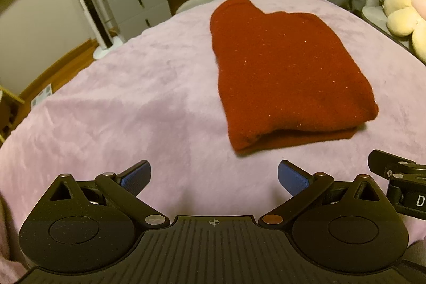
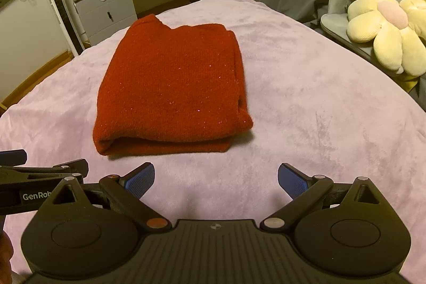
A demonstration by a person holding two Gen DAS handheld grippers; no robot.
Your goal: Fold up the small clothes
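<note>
A dark red knitted garment (image 1: 287, 71) lies folded into a thick stack on the lilac blanket (image 1: 119, 103); in the right wrist view the same garment (image 2: 173, 89) sits left of centre, its folded edge toward me. My left gripper (image 1: 214, 177) hovers just short of its near edge, open, blue pads (image 1: 137, 176) wide apart with nothing between them. My right gripper (image 2: 216, 178) is also open and holds nothing, a little back from the garment's near right corner. Part of the right gripper (image 1: 399, 177) shows at the left view's right edge.
A grey drawer cabinet (image 1: 135, 4) and a white tower fan (image 1: 87, 4) stand beyond the bed's far left. A yellow flower-shaped cushion (image 2: 383, 28) rests on a grey chair (image 2: 338, 23) at the right. Grey curtains hang behind. Bare lilac blanket (image 2: 319, 111) surrounds the garment.
</note>
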